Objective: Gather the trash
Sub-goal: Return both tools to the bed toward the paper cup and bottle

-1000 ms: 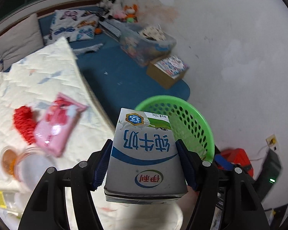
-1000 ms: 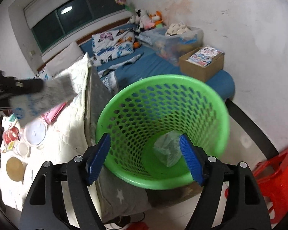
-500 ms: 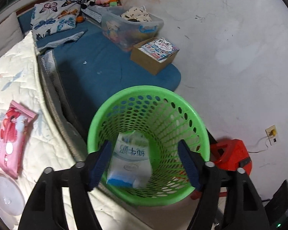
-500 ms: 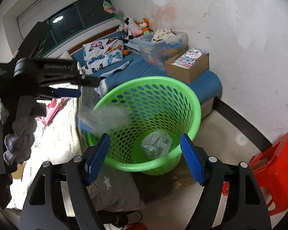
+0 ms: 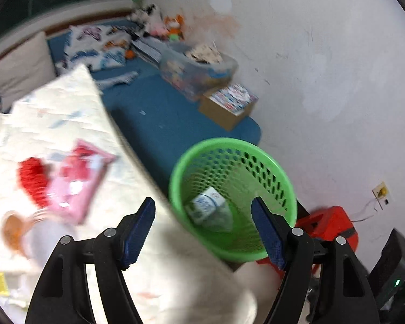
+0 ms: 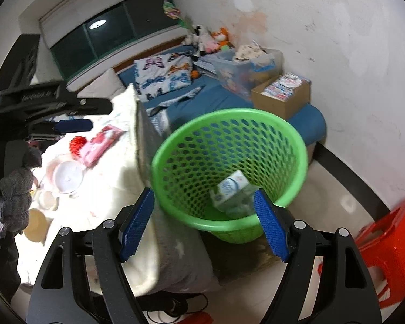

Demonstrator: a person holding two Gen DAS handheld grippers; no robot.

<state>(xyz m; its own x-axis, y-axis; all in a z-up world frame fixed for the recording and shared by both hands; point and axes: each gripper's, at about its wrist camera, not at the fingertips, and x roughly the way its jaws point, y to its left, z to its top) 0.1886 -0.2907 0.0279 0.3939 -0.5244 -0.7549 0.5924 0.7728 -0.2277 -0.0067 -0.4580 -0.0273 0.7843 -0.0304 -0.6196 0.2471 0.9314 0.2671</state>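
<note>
A round green plastic basket with a perforated wall (image 6: 229, 145) stands on the pale floor beside the corner of a bed covered by a cream quilted blanket (image 6: 116, 178). Inside the basket, near its bottom, lies a white and blue milk carton (image 6: 233, 190), tilted on its side on top of crumpled clear wrapping. In the left wrist view the same carton (image 5: 208, 205) rests low in the basket (image 5: 272, 167).

The left gripper (image 5: 202, 232), black with blue ribbed pads, hovers over the blanket's edge and the basket's rim; its jaws stand apart and nothing is between them. The right gripper (image 6: 202, 220) hangs just in front of the basket; its jaws have just been opening and are empty too. In the right wrist view the left gripper (image 6: 75, 125) shows from the side above the blanket.

On the blanket lie a flat pink snack packet (image 5: 75, 183), a fuzzy red object (image 5: 32, 178) touching it, and a clear round plastic lid (image 6: 67, 179) nearby. A red plastic stool (image 6: 388, 243) stands on the floor to the basket's right. Behind the basket, on a blue mat (image 5: 154, 116), sits a brown cardboard box of printed packets (image 5: 226, 105).
</note>
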